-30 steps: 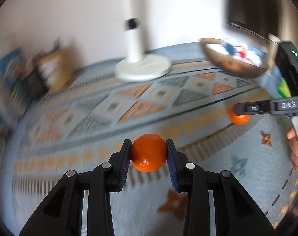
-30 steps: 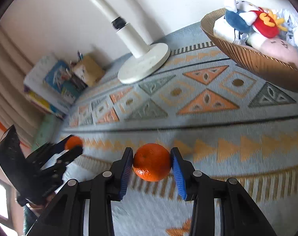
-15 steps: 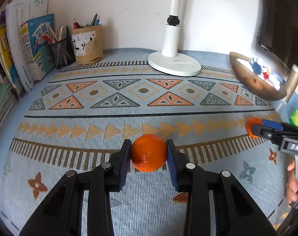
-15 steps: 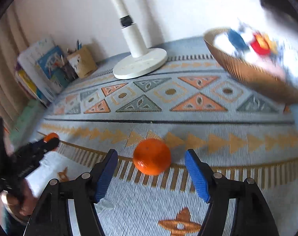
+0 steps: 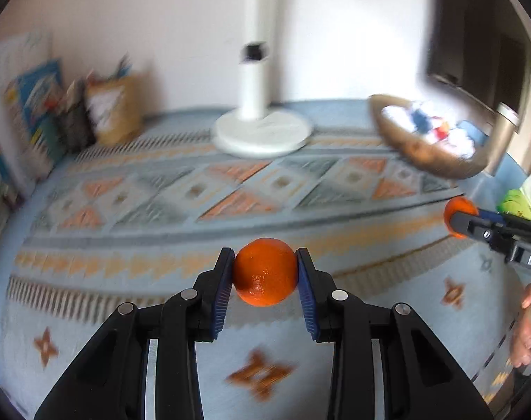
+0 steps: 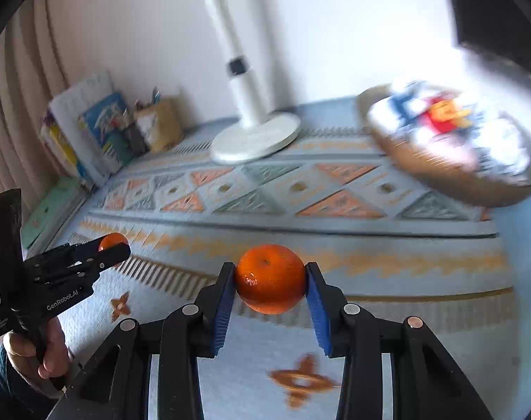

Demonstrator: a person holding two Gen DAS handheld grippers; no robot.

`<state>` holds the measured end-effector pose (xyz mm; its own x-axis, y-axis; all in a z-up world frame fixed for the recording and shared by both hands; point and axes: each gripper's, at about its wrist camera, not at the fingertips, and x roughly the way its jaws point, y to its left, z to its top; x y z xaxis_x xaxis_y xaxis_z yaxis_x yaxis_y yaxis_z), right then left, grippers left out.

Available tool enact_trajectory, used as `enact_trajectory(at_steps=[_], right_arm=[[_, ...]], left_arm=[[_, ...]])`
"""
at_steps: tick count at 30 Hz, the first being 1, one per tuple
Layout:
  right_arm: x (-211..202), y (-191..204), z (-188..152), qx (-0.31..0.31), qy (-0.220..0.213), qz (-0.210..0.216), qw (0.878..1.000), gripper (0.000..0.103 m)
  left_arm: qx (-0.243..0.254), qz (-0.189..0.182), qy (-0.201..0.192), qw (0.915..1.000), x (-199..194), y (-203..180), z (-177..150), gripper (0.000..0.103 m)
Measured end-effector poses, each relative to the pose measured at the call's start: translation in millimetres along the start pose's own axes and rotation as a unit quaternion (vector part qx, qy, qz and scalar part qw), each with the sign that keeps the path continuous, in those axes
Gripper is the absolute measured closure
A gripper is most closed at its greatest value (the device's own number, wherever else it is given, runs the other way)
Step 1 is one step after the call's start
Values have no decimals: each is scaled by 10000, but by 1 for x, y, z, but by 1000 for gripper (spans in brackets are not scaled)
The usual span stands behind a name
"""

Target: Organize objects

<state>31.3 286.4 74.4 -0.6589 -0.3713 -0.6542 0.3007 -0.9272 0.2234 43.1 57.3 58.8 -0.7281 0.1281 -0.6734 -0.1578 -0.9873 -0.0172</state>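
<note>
Patterned cloth (image 5: 132, 315) covers our surface. Our left claw (image 5: 265, 276) pinches one tangerine (image 5: 264, 276). Our right claw (image 6: 270, 281), having just closed, pinches another tangerine (image 6: 270, 278).

I count two oranges (image 5: 264, 273) (image 6: 270, 278), one in each of my two tongs (image 5: 264, 280) (image 6: 270, 285). One lamp (image 5: 261, 133), one basket (image 6: 454, 175), one pen cup (image 6: 160, 124), one patterned mat (image 6: 300, 189).

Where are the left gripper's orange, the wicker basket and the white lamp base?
left gripper's orange (image 5: 264, 272), left wrist view, peel's middle.
wicker basket (image 6: 437, 171), right wrist view, outer wall.
white lamp base (image 5: 261, 134), left wrist view, disc top.
</note>
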Motion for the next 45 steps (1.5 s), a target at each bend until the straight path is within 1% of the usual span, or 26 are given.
enact_trajectory(at_steps=[3,5,8,10,12,14,17,19,22,24,25,26,27,28,30,31,33,34,36,39,40,43,45], right_arm=[[-31,-31,20,189,-360,-259,9988,64],[-51,-56,38,340,-631,-490,9962,64],[-69,-94,60,687,-933,-791,9901,64],[-74,-114,72,914,-1051,-921,9860,64],[-75,-137,87,1190,-1169,-941,9815,64],[-68,-156,100,1504,-1101,-1050,9769,64],[-52,-177,115,1822,-1036,-815,9744,64],[-43,-180,123,1854,-1024,-732,9746,64],[-29,-175,134,1706,-1002,-755,9773,64],[-19,-173,140,1611,-933,-861,9787,64],[-13,-171,142,1569,-865,-947,9792,64],[-5,-171,146,1504,-753,-995,9807,63],[-1,-172,148,1496,-688,-983,9814,63],[0,-174,147,1521,-659,-956,9815,63],[0,-176,145,1574,-661,-932,9809,62],[-3,-176,143,1578,-661,-972,9805,59],[-10,-175,137,1592,-741,-1054,9788,30],[-17,-172,133,1600,-841,-1013,9783,27],[-30,-164,127,1590,-934,-821,9794,25],[-44,-141,119,1437,-959,-694,9825,25],[-49,-128,117,1354,-960,-607,9843,25],[-59,-100,111,1162,-914,-375,9883,25],[-60,-69,102,1016,-835,-168,9912,19]], left_arm=[[295,-215,-124,9993,9,-39,29,71],[470,-453,-225,9976,19,-66,54,71],[501,-920,-392,9937,32,-92,88,71],[526,-1102,-498,9913,40,-109,114,71],[589,-1260,-612,9884,49,-126,145,71],[627,-1356,-636,9867,60,-137,169,71],[717,-1395,-633,9856,77,-149,194,71],[736,-1460,-545,9850,93,-155,204,71],[710,-1572,-406,9842,115,-162,216,71],[717,-1658,-343,9829,127,-166,221,70],[735,-1740,-293,9816,133,-168,222,67],[766,-1822,-224,9800,137,-170,222,52],[784,-1863,-120,9793,142,-172,222,40],[763,-1768,-59,9813,146,-171,220,19],[790,-1535,-172,9848,141,-165,213,18],[807,-1552,-196,9844,137,-161,209,17],[750,-1593,-168,9842,124,-149,200,17],[725,-1584,-168,9846,115,-143,195,17],[733,-1496,-220,9858,94,-131,186,17],[688,-1252,-338,9892,60,-110,172,17],[646,-1183,-391,9901,48,-99,166,15],[398,-955,-577,9930,11,-66,146,0],[183,-804,-701,9941,-14,-39,129,1]])
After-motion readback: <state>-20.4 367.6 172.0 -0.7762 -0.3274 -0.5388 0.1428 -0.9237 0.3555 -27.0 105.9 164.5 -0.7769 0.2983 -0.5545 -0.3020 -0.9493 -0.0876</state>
